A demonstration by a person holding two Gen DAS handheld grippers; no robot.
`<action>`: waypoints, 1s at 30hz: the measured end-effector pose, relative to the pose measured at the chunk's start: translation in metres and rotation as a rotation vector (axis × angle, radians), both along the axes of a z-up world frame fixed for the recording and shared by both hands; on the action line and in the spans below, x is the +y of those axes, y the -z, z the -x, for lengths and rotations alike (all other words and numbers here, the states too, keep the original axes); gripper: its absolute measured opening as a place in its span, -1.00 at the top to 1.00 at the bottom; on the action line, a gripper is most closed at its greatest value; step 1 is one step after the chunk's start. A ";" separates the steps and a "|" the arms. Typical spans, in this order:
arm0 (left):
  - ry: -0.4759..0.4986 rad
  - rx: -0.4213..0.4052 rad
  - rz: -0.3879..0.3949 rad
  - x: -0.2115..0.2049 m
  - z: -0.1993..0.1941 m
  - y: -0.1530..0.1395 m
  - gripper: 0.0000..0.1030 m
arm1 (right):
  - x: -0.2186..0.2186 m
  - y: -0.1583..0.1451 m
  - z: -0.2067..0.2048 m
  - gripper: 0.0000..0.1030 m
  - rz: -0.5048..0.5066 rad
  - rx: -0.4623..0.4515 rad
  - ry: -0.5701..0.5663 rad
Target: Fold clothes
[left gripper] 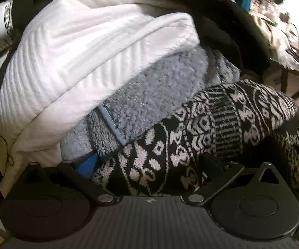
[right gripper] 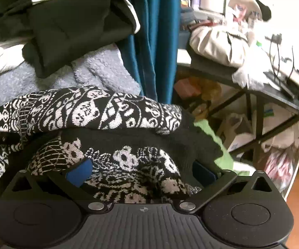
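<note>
A black-and-white patterned knit sweater [left gripper: 191,132] lies bunched across the front of both grippers. In the left wrist view my left gripper [left gripper: 149,164] stands open, fingers wide apart, with the sweater filling the gap between them. In the right wrist view my right gripper [right gripper: 142,173] is open in the same way, and a fold of the same sweater [right gripper: 87,108] humps up just ahead of it. The fabric hides most of both fingertips. Only a blue pad [right gripper: 79,172] shows clearly.
A pile of clothes lies ahead: a white ribbed towel [left gripper: 76,49] over a grey fleece [left gripper: 149,91], with a black garment [right gripper: 66,27] on top. A teal curtain [right gripper: 149,37] hangs behind. To the right stands a cluttered table [right gripper: 274,95], with bags under it and a light green cloth [right gripper: 218,141] nearby.
</note>
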State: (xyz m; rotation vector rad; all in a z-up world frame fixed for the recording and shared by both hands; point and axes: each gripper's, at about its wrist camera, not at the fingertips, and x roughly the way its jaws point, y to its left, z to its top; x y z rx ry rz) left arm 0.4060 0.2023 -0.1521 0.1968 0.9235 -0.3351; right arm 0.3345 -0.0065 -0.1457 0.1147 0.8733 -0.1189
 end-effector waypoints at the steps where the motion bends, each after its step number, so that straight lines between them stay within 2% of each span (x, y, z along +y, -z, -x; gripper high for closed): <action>1: 0.016 -0.007 -0.007 0.001 0.003 -0.001 -1.00 | -0.004 0.000 -0.001 -0.99 -0.028 0.009 0.005; 4: 0.072 -0.035 -0.024 -0.003 0.016 -0.005 -0.99 | -0.016 -0.001 0.001 -0.99 -0.095 0.025 0.017; 9: 0.151 -0.077 -0.002 -0.003 0.026 -0.013 -0.99 | -0.034 -0.006 0.012 -0.99 -0.097 0.020 0.070; 11: 0.165 -0.087 0.010 0.011 0.033 -0.016 -0.99 | -0.041 -0.005 0.016 -0.99 -0.101 0.026 0.091; 15: 0.206 -0.089 -0.055 0.003 0.031 -0.012 -0.99 | -0.051 -0.001 0.020 -0.98 -0.127 0.043 0.128; 17: 0.212 -0.093 -0.082 -0.007 0.025 -0.008 -0.99 | -0.052 0.000 0.020 -0.98 -0.141 0.047 0.136; 21: 0.207 -0.088 -0.074 -0.010 0.025 -0.006 -0.99 | -0.051 -0.001 0.020 -0.98 -0.136 0.051 0.134; 24: 0.212 -0.083 -0.073 0.008 0.035 -0.004 -0.99 | -0.051 0.000 0.019 -0.98 -0.146 0.057 0.137; 27: 0.224 -0.059 -0.067 0.017 0.041 -0.005 -0.92 | -0.051 0.000 0.019 -0.98 -0.163 0.065 0.139; 30: 0.225 -0.043 -0.068 0.019 0.040 -0.009 -0.73 | -0.050 -0.001 0.019 -0.98 -0.168 0.066 0.128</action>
